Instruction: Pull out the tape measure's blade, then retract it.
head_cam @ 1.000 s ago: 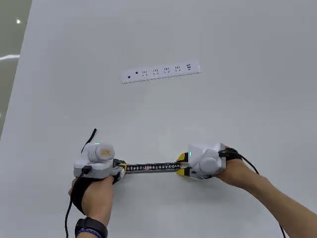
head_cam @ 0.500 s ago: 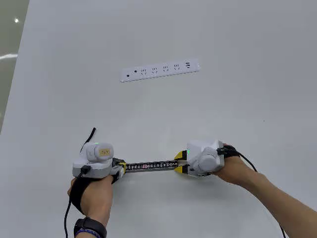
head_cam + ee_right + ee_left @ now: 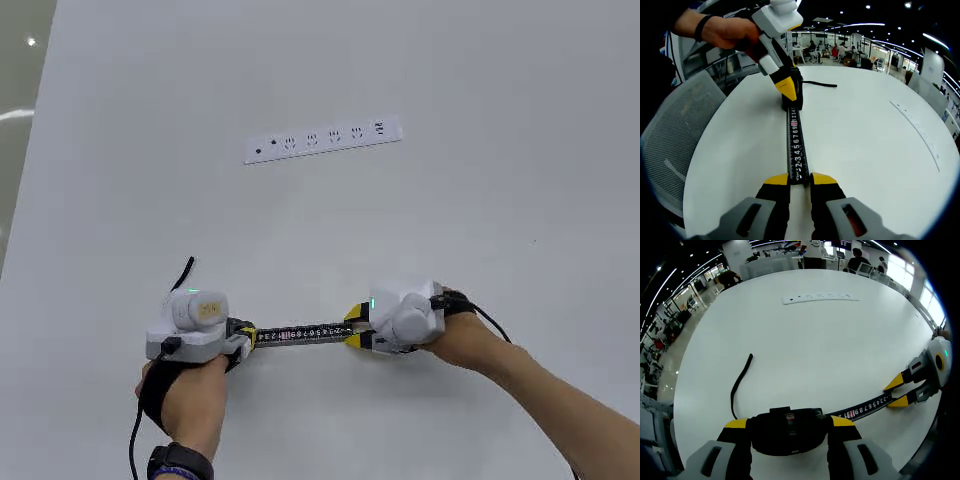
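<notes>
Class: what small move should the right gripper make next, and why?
Probably ease the right gripper a little further toward the case, letting the blade wind in. The left gripper clamps the case, the right pinches the blade's tip, and the exposed blade has shortened since a second ago.

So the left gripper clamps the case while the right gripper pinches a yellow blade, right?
No: the blade is black with white numerals, per the right gripper view. The left gripper does clamp the case and the right gripper pinches the blade.
</notes>
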`<state>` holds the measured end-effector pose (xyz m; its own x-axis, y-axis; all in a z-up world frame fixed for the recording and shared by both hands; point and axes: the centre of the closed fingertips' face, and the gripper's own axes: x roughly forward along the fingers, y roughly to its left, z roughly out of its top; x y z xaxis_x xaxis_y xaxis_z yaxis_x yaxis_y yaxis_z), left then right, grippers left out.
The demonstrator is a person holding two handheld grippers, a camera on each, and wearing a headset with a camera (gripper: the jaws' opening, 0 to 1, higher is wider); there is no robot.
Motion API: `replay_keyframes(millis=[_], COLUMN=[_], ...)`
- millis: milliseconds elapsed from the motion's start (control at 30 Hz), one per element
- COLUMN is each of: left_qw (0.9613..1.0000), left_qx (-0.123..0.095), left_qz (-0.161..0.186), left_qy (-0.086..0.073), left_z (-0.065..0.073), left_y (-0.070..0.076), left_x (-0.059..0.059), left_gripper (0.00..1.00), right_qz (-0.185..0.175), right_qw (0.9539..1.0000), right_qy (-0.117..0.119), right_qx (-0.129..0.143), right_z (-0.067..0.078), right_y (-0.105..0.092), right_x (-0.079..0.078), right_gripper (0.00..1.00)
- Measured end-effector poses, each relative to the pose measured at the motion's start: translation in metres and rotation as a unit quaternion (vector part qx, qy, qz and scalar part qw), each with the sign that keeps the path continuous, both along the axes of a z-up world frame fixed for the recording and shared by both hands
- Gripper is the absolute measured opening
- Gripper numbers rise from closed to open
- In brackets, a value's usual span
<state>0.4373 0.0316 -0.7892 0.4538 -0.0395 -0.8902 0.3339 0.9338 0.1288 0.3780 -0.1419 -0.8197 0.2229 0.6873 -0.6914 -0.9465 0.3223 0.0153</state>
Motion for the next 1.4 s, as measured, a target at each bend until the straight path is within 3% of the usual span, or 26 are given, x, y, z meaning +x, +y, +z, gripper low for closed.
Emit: replay_keyframes(millis=[267,533,600,733,1400], left_qw=[0.9999,0.9999,1.0,1.0,0.9999], left_qx=[-0.014,-0.013,-0.003,-0.002,-0.014], left_qz=[-0.001,-0.002,-0.007,-0.006,0.003], left_qy=[-0.002,-0.002,-0.002,-0.002,0.001], left_z=[0.001,0.0,0.0,0.0,0.001], left_y=[0.001,0.001,-0.001,0.0,0.003], left_x=[0.001,0.001,0.001,0.001,0.001], left_gripper=[0.58,0.58,0.58,0.58,0.58], right_qz=[-0.001,-0.001,0.006,0.007,0.008], right_qw=[0.9999,0.9999,0.9997,0.9997,0.9993], right_qy=[0.006,0.008,0.01,0.008,0.012], right_qx=[0.01,0.012,0.02,0.021,0.036], right_z=[0.0,0.0,0.0,0.0,0.0], right_y=[0.012,0.014,0.028,0.032,0.05], right_x=[0.004,0.004,0.005,0.008,0.013], right_gripper=[0.14,0.14,0.14,0.14,0.14])
